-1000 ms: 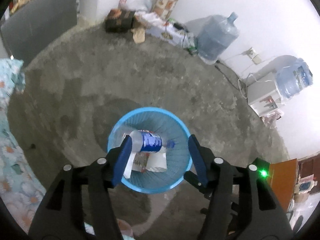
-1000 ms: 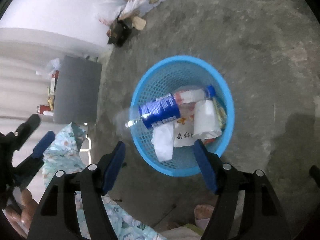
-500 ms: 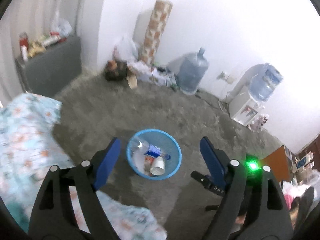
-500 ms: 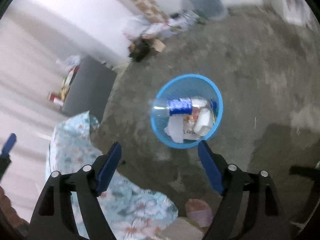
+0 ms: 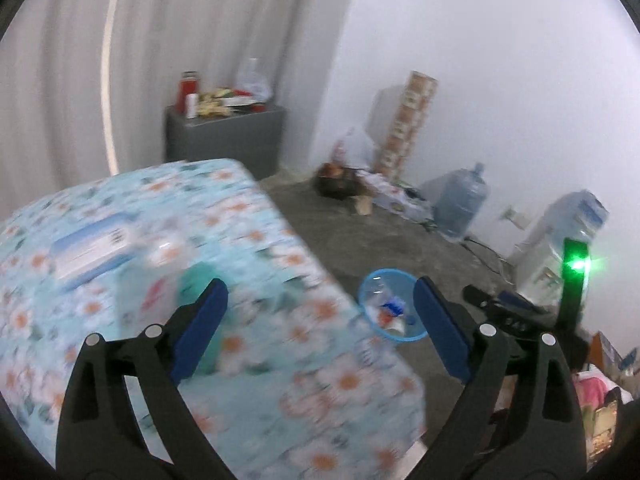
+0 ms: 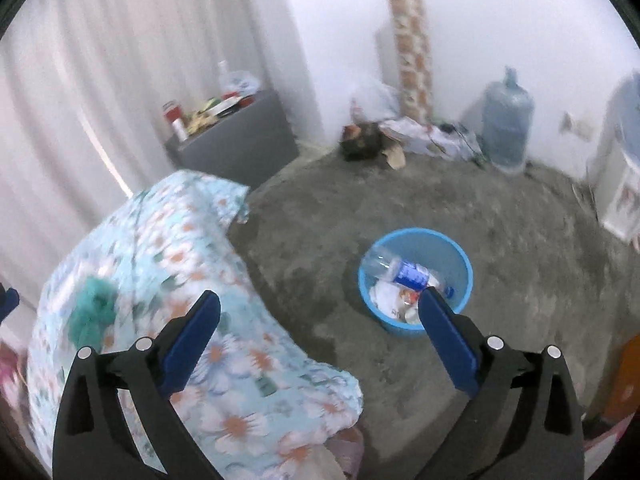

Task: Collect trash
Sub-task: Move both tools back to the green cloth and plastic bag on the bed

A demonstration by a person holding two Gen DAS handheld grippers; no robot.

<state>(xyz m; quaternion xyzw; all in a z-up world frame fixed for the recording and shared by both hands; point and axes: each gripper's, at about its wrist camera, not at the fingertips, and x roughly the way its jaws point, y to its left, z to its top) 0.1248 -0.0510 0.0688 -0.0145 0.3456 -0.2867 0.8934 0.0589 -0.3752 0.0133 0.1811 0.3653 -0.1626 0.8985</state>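
A floral blue cloth (image 6: pixel 224 280) covers the table on the left, with a green bundle (image 6: pixel 94 308) lying on it. Against the curtains (image 6: pixel 100 80) stands a grey cabinet (image 6: pixel 244 140), its top crowded with a red jar (image 6: pixel 173 114) and food packets. Along the white wall a tall patterned roll (image 6: pixel 412 56) stands upright, a big water jug (image 6: pixel 507 124) near it on the concrete floor (image 6: pixel 500 220). A water dispenser (image 5: pixel 560 248) sits at the far right

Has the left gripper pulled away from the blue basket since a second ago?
Yes. The left gripper has backed up and away: the blue basket, earlier filling the gap between its fingers, now looks small beside the flowered cloth.
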